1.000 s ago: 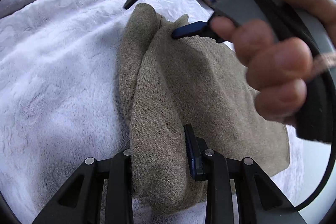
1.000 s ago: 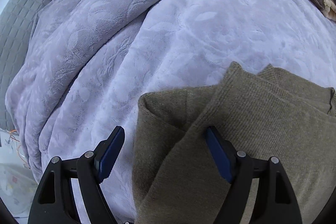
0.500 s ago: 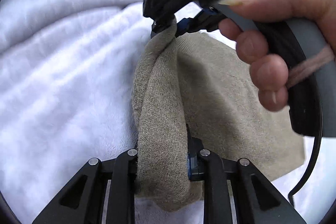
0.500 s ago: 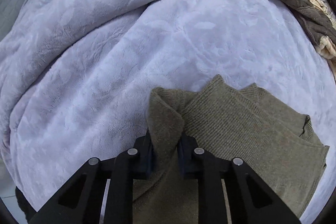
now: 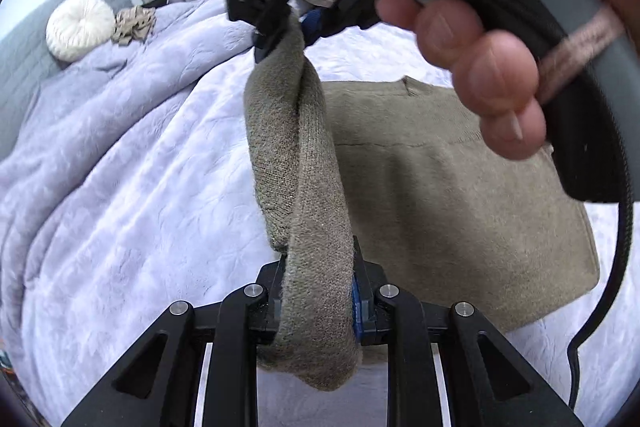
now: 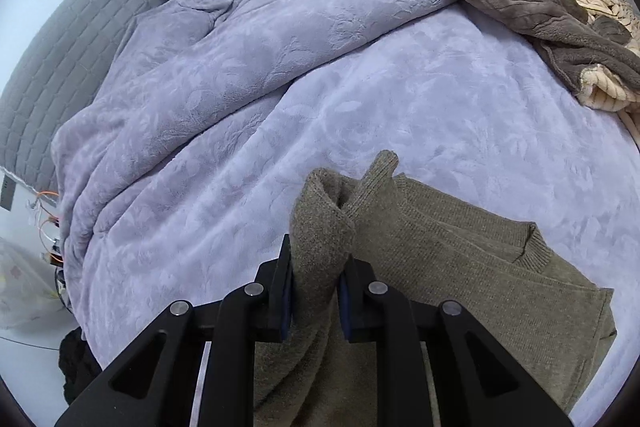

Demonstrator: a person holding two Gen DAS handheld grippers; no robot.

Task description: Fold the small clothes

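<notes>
Left wrist view: round cream pleated cushion [image 5: 80, 27] far left on my lavender plush blanket [image 5: 132, 187]. My left gripper [image 5: 318, 301] is clamped on a rolled edge of the olive-brown knitted sweater [image 5: 452, 211]; that roll runs lengthwise away from the camera, up to my right gripper [image 5: 292, 23], partly hidden by my hand [image 5: 480, 39]. Right wrist view: right gripper [image 6: 316, 301] pinches the same edge; sweater body lies flat to the right, neckline [image 6: 532, 247] facing right, hem cut off.
</notes>
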